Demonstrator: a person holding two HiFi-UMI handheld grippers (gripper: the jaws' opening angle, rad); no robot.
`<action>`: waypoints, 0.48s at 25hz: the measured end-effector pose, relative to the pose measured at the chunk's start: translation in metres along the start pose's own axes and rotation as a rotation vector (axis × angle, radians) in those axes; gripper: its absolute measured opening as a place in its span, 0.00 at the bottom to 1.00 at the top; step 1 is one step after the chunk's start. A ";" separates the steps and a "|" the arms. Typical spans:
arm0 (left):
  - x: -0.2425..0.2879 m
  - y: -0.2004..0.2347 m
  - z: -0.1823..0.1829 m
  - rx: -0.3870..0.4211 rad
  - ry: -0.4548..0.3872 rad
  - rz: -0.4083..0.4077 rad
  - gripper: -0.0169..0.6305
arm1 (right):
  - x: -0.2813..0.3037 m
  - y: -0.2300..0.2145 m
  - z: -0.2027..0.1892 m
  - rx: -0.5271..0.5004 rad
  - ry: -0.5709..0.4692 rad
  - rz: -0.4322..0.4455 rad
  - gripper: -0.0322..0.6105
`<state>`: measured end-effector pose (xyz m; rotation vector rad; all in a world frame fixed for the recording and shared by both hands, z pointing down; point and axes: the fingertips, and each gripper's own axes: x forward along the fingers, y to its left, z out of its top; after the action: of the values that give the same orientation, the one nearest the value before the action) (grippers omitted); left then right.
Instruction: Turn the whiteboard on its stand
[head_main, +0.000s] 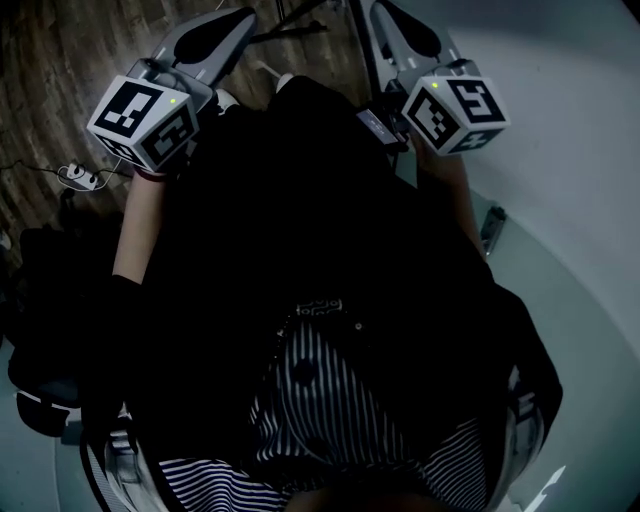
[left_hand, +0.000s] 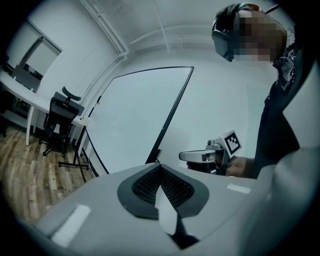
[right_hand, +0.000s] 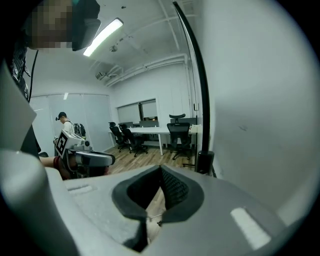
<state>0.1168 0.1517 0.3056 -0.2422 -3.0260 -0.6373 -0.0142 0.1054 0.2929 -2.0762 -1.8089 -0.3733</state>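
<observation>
The whiteboard (left_hand: 142, 115) has a white face in a thin black frame (right_hand: 200, 90) and stands on a black stand. It fills the right half of the right gripper view, with a black fitting (right_hand: 204, 161) low on its frame. In the head view its pale face (head_main: 565, 150) lies at the right. My left gripper (left_hand: 159, 166) is shut, with nothing between its pads, and points at the board from a distance. My right gripper (right_hand: 161, 167) is shut and empty too, close beside the board's edge and not touching it. Each gripper shows in the other's view: right gripper (left_hand: 189, 156), left gripper (right_hand: 110, 160).
Black stand legs (left_hand: 75, 161) rest on the wooden floor. Office chairs (right_hand: 177, 131) and white desks (right_hand: 145, 131) stand behind, with a person (right_hand: 65, 122) far off. A power strip (head_main: 80, 178) lies on the floor at the left. My own dark torso fills the head view.
</observation>
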 end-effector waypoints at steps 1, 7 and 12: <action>0.001 -0.005 -0.003 0.008 0.002 0.001 0.03 | -0.002 0.001 -0.006 0.006 0.003 0.012 0.05; 0.008 -0.060 -0.022 0.030 -0.015 0.037 0.03 | -0.039 0.013 -0.039 0.028 -0.020 0.118 0.05; 0.015 -0.096 -0.030 0.013 0.007 0.066 0.03 | -0.065 0.012 -0.048 0.055 -0.026 0.177 0.05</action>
<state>0.0868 0.0553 0.2959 -0.3374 -3.0006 -0.6115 -0.0099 0.0246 0.3072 -2.1903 -1.6142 -0.2473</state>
